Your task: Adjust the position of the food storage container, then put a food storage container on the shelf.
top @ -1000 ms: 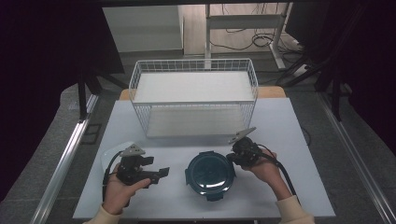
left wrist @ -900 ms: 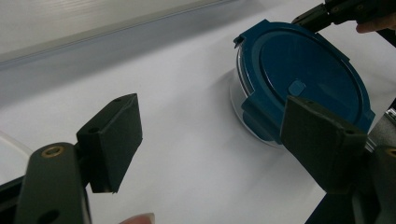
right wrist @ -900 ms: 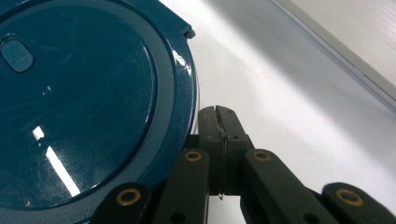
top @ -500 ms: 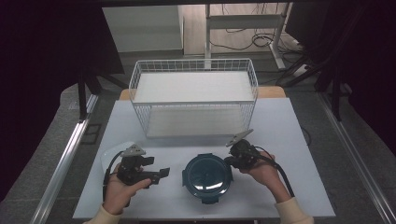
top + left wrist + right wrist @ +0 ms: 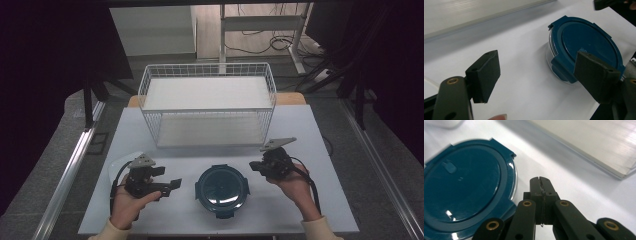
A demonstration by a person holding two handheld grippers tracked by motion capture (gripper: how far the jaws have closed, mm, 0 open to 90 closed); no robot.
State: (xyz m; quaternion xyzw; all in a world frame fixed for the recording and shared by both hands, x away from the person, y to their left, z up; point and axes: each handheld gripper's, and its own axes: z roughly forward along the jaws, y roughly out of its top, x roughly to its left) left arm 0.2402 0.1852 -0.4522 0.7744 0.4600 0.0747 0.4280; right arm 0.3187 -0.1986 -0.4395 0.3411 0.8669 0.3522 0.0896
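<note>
here white table (image 5: 300,130), wire basket (image 5: 207,107), dim room

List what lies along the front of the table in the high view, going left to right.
Left gripper → round blue-lidded container → right gripper.

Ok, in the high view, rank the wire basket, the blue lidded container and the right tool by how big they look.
1. wire basket, by far the largest.
2. blue lidded container.
3. right tool, the smallest, though not far behind the container.
</note>
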